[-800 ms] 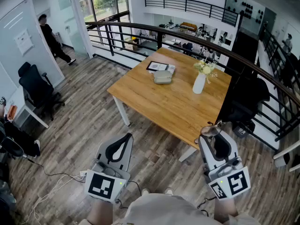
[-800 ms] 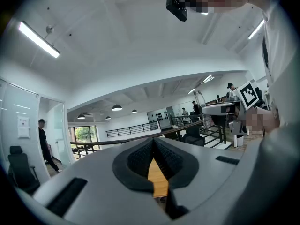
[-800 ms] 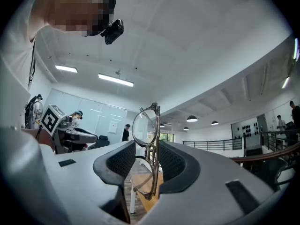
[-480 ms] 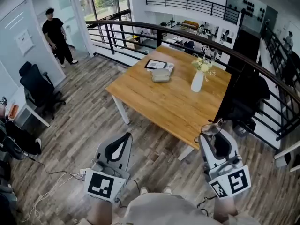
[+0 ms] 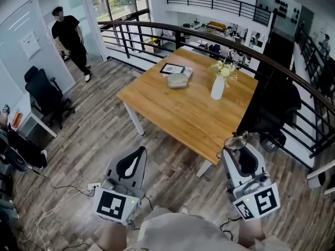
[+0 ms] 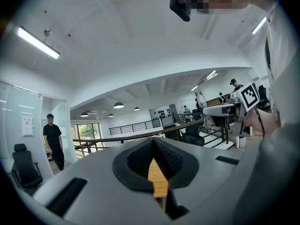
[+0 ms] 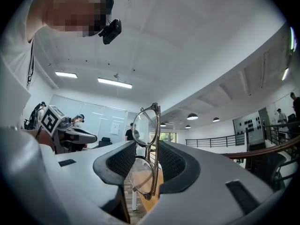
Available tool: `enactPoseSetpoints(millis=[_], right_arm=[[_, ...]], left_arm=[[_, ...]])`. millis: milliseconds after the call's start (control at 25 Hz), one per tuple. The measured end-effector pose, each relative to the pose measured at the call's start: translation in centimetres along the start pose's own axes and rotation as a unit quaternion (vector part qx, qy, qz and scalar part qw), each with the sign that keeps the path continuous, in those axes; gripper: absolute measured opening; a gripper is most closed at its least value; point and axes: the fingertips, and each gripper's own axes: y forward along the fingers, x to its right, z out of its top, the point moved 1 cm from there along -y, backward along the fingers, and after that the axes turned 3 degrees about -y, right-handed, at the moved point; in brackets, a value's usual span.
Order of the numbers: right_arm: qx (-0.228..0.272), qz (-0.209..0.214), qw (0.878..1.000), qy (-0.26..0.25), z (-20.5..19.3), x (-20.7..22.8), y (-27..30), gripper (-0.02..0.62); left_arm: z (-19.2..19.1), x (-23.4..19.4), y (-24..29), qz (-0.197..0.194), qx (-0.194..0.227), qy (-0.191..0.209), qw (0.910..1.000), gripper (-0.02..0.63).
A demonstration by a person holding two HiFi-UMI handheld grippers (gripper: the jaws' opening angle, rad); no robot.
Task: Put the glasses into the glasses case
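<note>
- An open-plan office, set on a mezzanine.
- Black railing (image 5: 157,31) rings the far edge.
- Swivel chair (image 5: 45,93) stands left, beside a glass partition (image 5: 21,61).
- Wooden meeting table (image 5: 183,111) stands mid-floor.

Grey wood-plank floor (image 5: 94,124), wooden table (image 5: 183,114) beside black railing (image 5: 178,40), office chair (image 5: 44,95), ceiling strip lights (image 6: 38,42).

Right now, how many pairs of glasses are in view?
1: the glasses, held between the right gripper's jaws. The glasses case on the table may hide another.

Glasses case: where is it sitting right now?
In the head view, the glasses case lies far out on the wooden table, beside a tablet, left of the white vase.
</note>
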Motion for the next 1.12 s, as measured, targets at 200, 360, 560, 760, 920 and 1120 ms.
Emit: enactPoseSetpoints(millis=[200, 360, 560, 760, 920, 1120], right_arm=[[-0.001, 0.004, 1.000, -0.003, -0.7, 1.0, -1.5, 0.176], [0.005, 0.006, 1.000, -0.004, -1.3, 1.6, -2.3, 0.176], [0.002, 0.011, 1.000, 0.001, -2.8, 2.3, -0.9, 0.176], [0.003, 0.016, 1.000, -0.002, -4.3, 3.4, 0.8, 0.176], [-0.008, 0.015, 1.000, 0.002, -6.6, 4.1, 3.0, 0.176], [-0.021, 0.016, 1.000, 0.003, -9.0, 4.8, 7.5, 0.176]], left_arm=[[0.9, 1.7, 0.4, -0.001, 0.035, 0.019, 0.9992, 0.015], [0.0, 3.1, 0.5, 0.002, 0.021, 0.010, 0.9997, 0.015], [-1.0, 2.6, 1.9, 0.007, 0.028, 0.020, 0.9994, 0.015], [-2.2, 1.9, 3.7, 0.008, 0.022, 0.021, 0.9995, 0.015], [-3.9, 0.7, 5.6, 0.006, 0.020, 0.021, 0.9996, 0.015], [-5.6, -2.3, 8.6, 0.002, 0.008, 0.017, 0.9998, 0.015]])
